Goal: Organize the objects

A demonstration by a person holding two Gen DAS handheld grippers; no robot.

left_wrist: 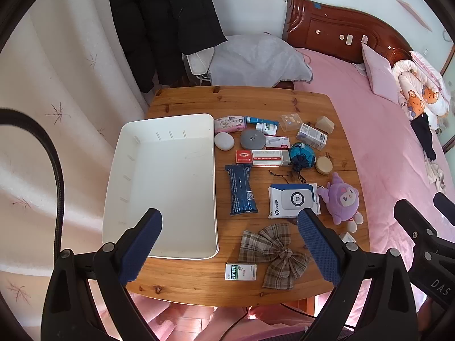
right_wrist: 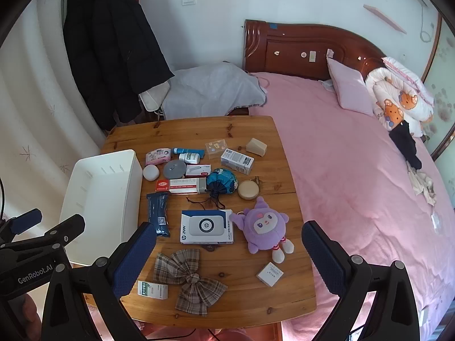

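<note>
left gripper [left_wrist: 229, 228] fingers released | right gripper [right_wrist: 229, 241] fingers released | white tray [left_wrist: 170, 130] bare

Soft, even daylight filling both views

Fisheye lenses are bending the wall and bed [right_wrist: 355, 170] at the dark-vignetted edges; the wooden surface [left_wrist: 256, 99] is staying sharp, casting faint shadows, while pink light is glowing below

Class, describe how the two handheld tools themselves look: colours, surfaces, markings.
Both tools, left and right, have black frames with silver rivets and dark blue, dimpled fingers. The left body reads "GenRobot.AI" in white; a black cable curves beside it.
</note>
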